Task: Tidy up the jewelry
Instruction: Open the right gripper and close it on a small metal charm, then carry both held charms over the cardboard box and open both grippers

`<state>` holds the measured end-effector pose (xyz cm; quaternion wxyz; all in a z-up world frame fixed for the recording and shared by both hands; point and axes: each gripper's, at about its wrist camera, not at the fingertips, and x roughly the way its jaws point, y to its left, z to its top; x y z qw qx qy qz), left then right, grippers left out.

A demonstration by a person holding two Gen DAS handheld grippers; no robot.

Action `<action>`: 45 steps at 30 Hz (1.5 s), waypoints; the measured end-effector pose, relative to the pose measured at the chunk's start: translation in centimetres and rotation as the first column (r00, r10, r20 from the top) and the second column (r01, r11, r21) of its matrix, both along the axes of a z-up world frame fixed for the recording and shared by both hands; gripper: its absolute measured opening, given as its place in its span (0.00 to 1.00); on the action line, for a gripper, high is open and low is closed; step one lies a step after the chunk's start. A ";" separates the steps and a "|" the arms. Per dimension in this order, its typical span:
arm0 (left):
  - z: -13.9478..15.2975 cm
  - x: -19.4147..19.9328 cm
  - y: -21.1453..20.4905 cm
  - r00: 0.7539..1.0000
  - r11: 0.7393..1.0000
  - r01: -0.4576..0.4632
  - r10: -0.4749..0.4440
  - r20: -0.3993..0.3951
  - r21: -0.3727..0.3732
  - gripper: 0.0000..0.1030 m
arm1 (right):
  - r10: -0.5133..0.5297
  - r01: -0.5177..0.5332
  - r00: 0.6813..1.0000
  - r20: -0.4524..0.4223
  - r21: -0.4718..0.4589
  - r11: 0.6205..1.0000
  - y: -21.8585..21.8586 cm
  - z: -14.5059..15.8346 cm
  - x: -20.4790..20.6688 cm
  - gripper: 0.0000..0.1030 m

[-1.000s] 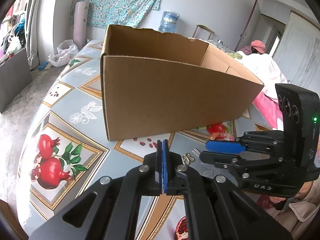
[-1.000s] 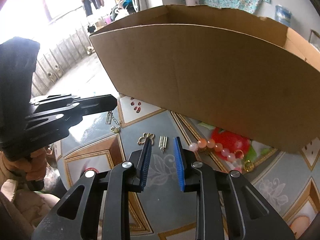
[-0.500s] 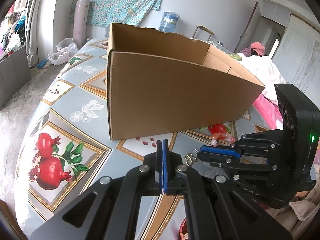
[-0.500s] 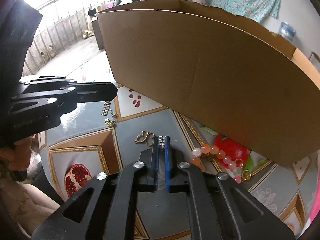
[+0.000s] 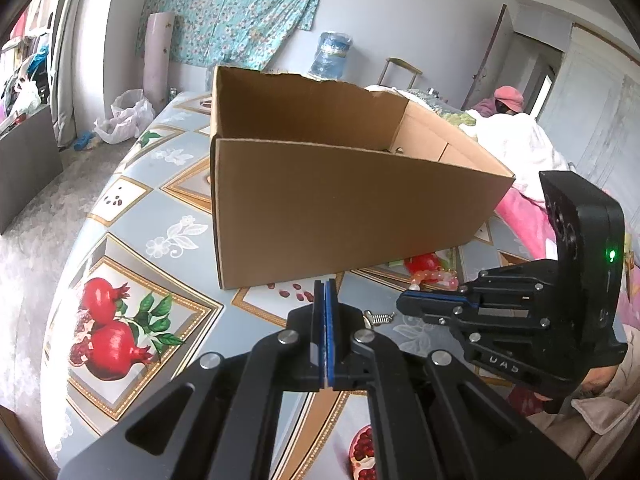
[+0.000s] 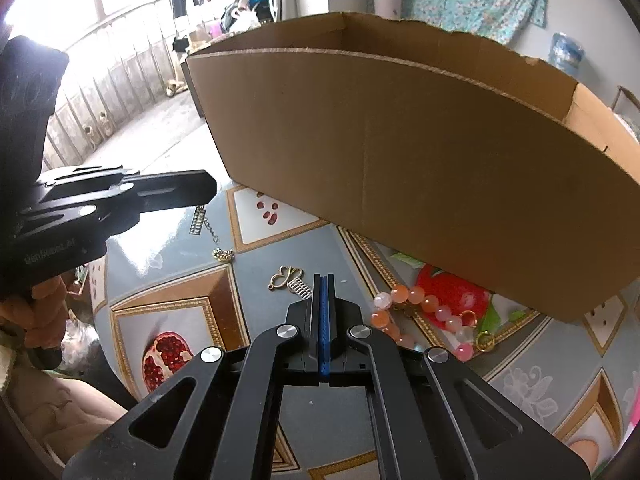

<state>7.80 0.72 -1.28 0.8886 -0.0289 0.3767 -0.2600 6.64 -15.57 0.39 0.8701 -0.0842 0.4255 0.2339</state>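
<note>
An open cardboard box (image 5: 344,208) stands on the patterned tablecloth; it also shows in the right wrist view (image 6: 420,168). Jewelry lies in front of it: a small silver spring-like piece (image 6: 300,288) beside a gold butterfly pendant (image 6: 283,278), a pink and orange bead bracelet (image 6: 424,310), and a gold chain piece (image 6: 208,232). My right gripper (image 6: 324,280) is shut, lifted above the table; the silver piece lies just left of its tips, not held. My left gripper (image 5: 325,286) is shut and empty, hovering near the box's front corner. The silver piece also shows in the left wrist view (image 5: 380,317).
The tablecloth (image 5: 132,216) has pomegranate prints. A small gold ring (image 6: 484,340) lies by the bracelet. The table's edge runs along the left in the left wrist view, floor beyond. A bed with pink bedding (image 5: 528,216) lies behind the box.
My right gripper went from open around the silver piece to shut, then lifted and drew back; the silver piece stays on the table. My left gripper rose slightly, still shut.
</note>
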 end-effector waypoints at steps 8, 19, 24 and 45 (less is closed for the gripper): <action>0.1 -0.2 0.0 1.000 1.000 -0.006 0.006 0.002 0.005 0.00 | 0.095 -0.095 0.995 -0.008 -0.003 0.995 -0.4 -0.1 -0.9 0.25; 0.0 0.0 0.6 1.000 1.000 -0.016 0.016 -0.001 -0.008 0.00 | 0.304 -0.305 0.952 -0.028 -0.150 0.940 1.5 -0.6 0.2 0.12; -0.1 0.0 0.8 1.000 1.000 -0.019 0.019 -0.005 -0.013 0.00 | 0.346 -0.357 0.934 -0.091 -0.148 0.922 2.1 -0.6 1.6 0.12; 2.2 -0.8 1.9 0.999 0.999 -0.021 0.023 0.039 -0.045 0.00 | 0.224 -0.226 0.974 -0.041 -0.042 0.973 0.9 2.8 1.1 0.03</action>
